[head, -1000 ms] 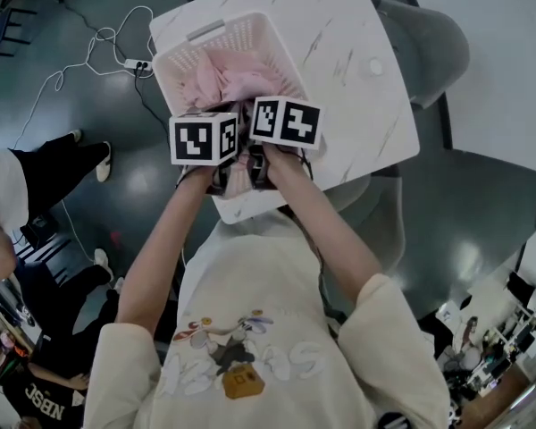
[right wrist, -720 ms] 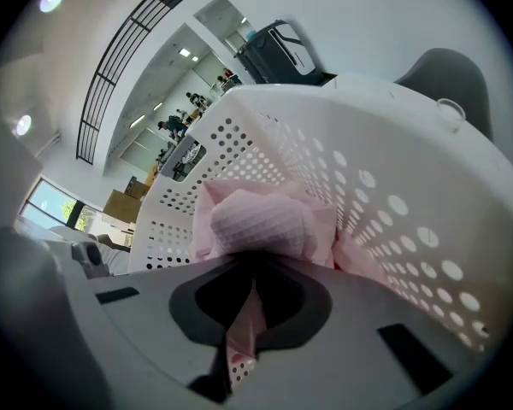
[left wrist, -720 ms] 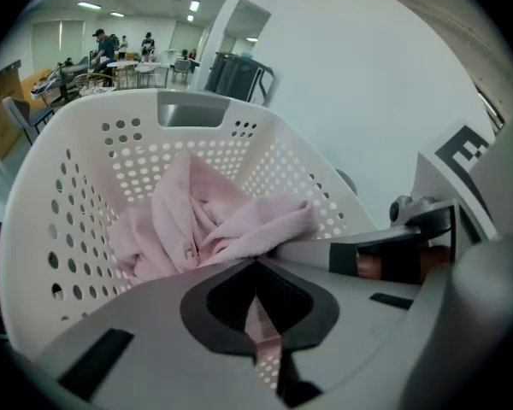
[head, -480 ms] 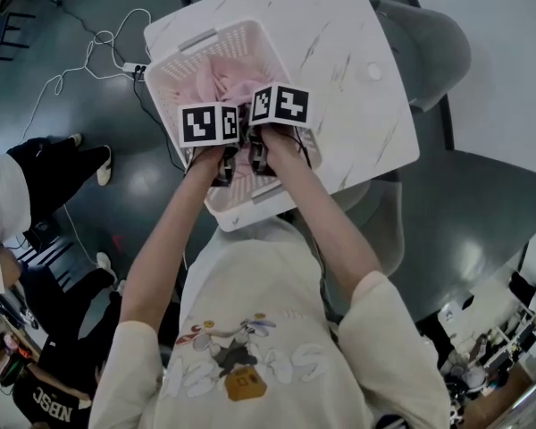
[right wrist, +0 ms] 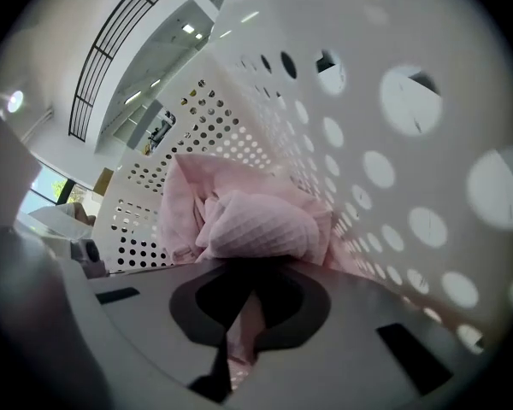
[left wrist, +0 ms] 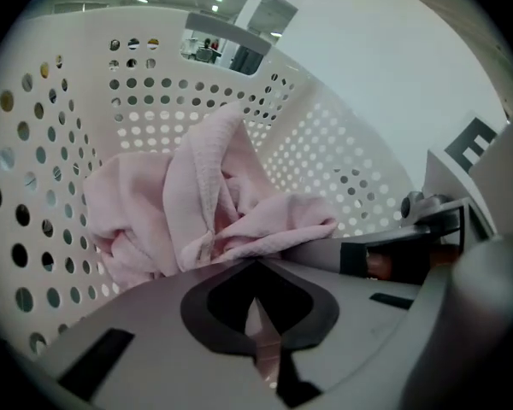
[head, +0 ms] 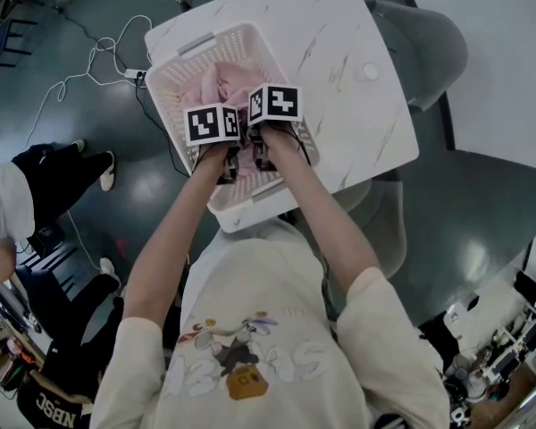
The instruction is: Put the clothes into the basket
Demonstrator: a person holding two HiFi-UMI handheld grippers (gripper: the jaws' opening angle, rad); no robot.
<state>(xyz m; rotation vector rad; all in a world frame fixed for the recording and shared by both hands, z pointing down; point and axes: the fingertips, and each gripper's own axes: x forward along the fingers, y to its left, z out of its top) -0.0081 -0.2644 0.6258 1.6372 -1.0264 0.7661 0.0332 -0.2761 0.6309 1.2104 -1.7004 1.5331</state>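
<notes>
A white perforated basket stands on the marble table, with pink clothes heaped inside. Both grippers are down in it side by side, the left gripper beside the right gripper. In the left gripper view the left gripper is shut on a fold of the pink cloth, and the basket wall rises all around. In the right gripper view the right gripper is likewise shut on pink fabric, with the bunched cloth right ahead and the basket wall close on the right.
The marble table extends to the right of the basket, with a small round white object on it. Grey chairs stand at the table's right. Cables lie on the dark floor at left, near a standing person.
Both grippers have moved forward and down into the basket with the pink cloth, from over its near rim to its middle. The person at left has shifted.
</notes>
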